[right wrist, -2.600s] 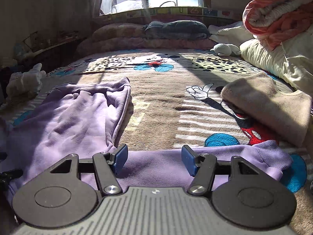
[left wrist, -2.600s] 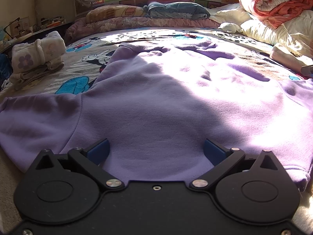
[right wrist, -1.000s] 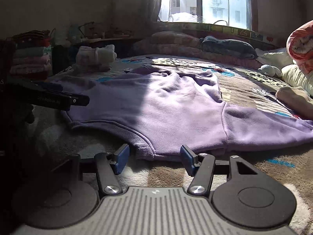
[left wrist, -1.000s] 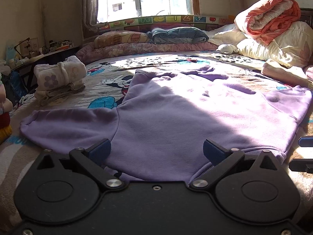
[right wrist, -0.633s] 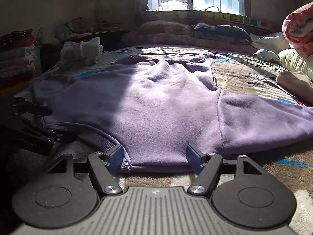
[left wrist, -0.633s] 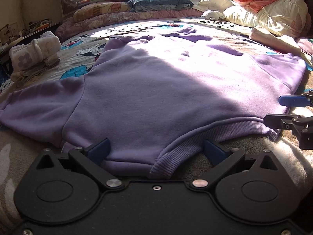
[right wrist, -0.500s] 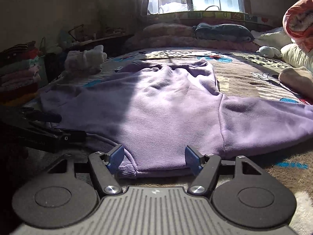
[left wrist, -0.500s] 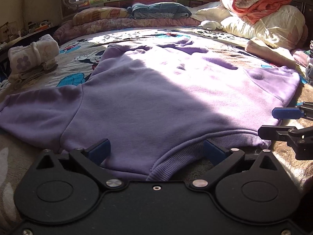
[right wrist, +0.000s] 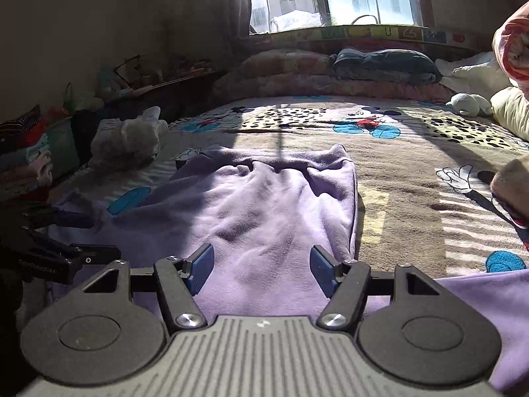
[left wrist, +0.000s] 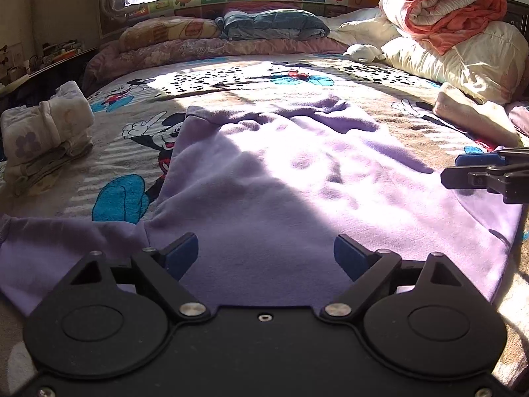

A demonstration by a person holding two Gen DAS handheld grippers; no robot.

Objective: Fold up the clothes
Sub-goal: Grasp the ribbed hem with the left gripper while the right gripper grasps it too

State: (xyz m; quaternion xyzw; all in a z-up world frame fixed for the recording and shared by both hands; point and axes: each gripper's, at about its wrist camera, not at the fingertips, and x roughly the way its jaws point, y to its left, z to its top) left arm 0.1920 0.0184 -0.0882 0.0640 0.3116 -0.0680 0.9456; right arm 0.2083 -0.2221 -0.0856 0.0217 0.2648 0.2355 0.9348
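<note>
A lilac sweatshirt [left wrist: 281, 178] lies spread flat on the cartoon-print bedspread [left wrist: 231, 86], collar toward the window, one sleeve [left wrist: 49, 241] stretched out to the left. My left gripper [left wrist: 266, 256] hovers open over its lower body, nothing between the blue pads. The right gripper [left wrist: 479, 168] shows side-on at the right edge, above the sweatshirt's right side. In the right wrist view the sweatshirt [right wrist: 264, 205] fills the middle and my right gripper [right wrist: 261, 266] stands open over it. The left gripper [right wrist: 59, 231] shows at the left edge. The hem is hidden under both gripper bodies.
A folded white garment [left wrist: 43, 132] sits on the bed's left side and a folded beige one [left wrist: 472, 115] on the right. Rolled quilts [left wrist: 443, 10] and pillows [left wrist: 274, 26] line the far and right edges. A stack of folded clothes [right wrist: 20, 152] stands off the bed's left.
Both grippers have moved forward over the sweatshirt; the ribbed hem seen in front of the fingers before is now out of sight beneath them. Both stay open.
</note>
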